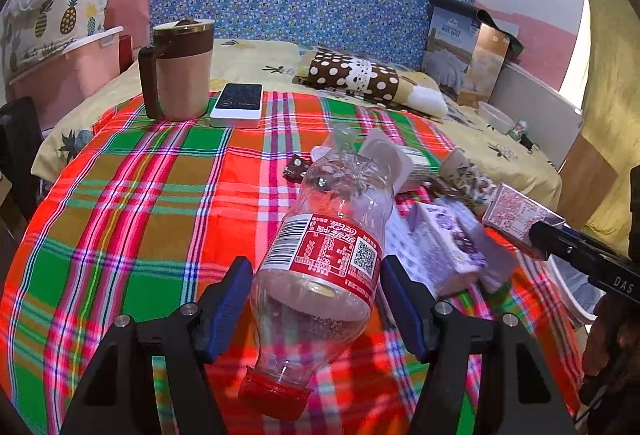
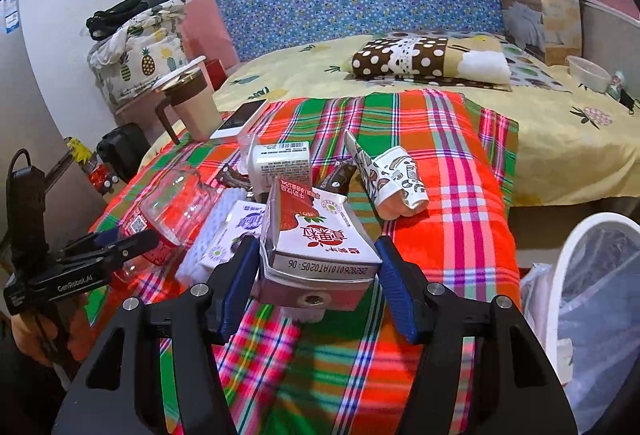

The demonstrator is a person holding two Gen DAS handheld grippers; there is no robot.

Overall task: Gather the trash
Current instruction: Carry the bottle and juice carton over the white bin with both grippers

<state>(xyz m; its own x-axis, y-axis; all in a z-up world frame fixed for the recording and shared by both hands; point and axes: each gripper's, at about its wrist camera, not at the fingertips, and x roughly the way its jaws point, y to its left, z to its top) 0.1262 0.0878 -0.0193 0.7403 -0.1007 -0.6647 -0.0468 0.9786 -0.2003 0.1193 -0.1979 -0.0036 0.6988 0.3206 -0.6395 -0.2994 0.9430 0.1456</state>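
My left gripper (image 1: 316, 295) is shut on an empty clear cola bottle (image 1: 320, 275) with a red label and red cap, cap toward the camera, held over the plaid cloth (image 1: 140, 215). My right gripper (image 2: 316, 275) is shut on a strawberry milk carton (image 2: 316, 239), lifted slightly above the cloth. More trash lies on the cloth: a purple carton (image 2: 236, 235), a white carton (image 2: 282, 163), a crushed paper cup (image 2: 396, 179) and dark wrappers (image 2: 338, 177). In the left wrist view the right gripper (image 1: 560, 239) shows at the right edge with the milk carton (image 1: 516, 215).
A white bin (image 2: 592, 299) with a clear liner stands right of the table. A brown-lidded mug (image 1: 180, 71) and a phone (image 1: 238, 105) sit at the cloth's far left. Behind is a bed with a polka-dot pillow (image 2: 404, 57) and a bowl (image 2: 588, 73).
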